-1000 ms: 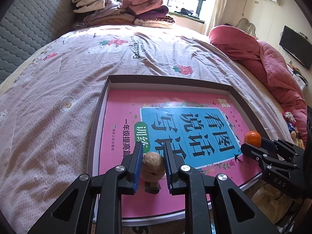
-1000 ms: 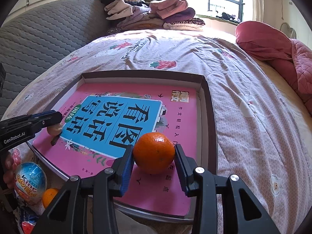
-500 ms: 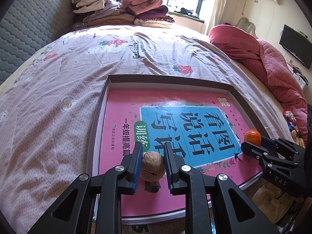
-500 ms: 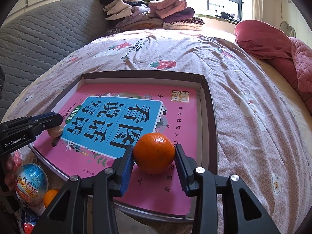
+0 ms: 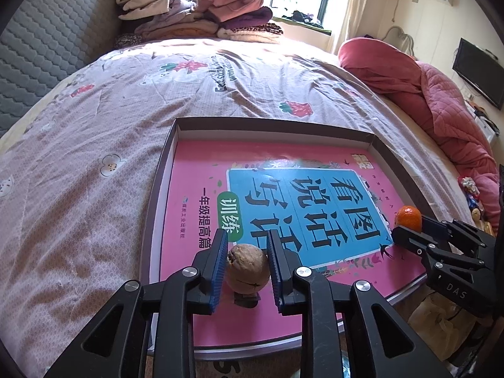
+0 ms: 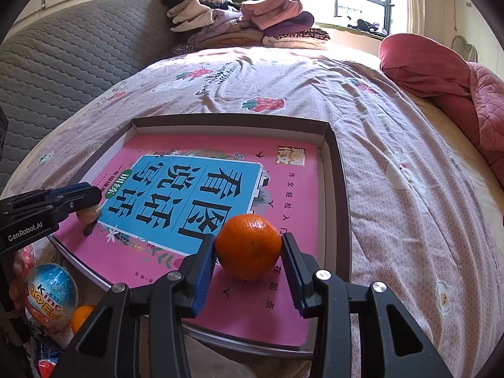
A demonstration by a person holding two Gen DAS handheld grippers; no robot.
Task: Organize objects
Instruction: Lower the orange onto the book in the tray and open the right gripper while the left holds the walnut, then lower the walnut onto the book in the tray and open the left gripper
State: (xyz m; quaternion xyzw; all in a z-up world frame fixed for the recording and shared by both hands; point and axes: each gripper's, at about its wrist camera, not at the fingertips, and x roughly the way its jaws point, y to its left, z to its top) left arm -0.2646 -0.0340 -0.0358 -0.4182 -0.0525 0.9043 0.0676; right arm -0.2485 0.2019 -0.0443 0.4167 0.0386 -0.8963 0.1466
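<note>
A bed (image 5: 132, 119) carries a shallow tray (image 5: 163, 170) with a pink book (image 5: 201, 170) lying flat inside. The left gripper (image 5: 247, 266) has just been opening; a walnut (image 5: 248, 267) sits between its pads on the book's near edge, seemingly no longer squeezed. The right gripper (image 6: 249, 266) is clamped on an orange (image 6: 249, 245) resting on the book's near right corner.

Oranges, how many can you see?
2. One orange sits on the pink book between the right gripper's fingers; a second peeks out below the tray's near-left edge. More may be hidden.
</note>
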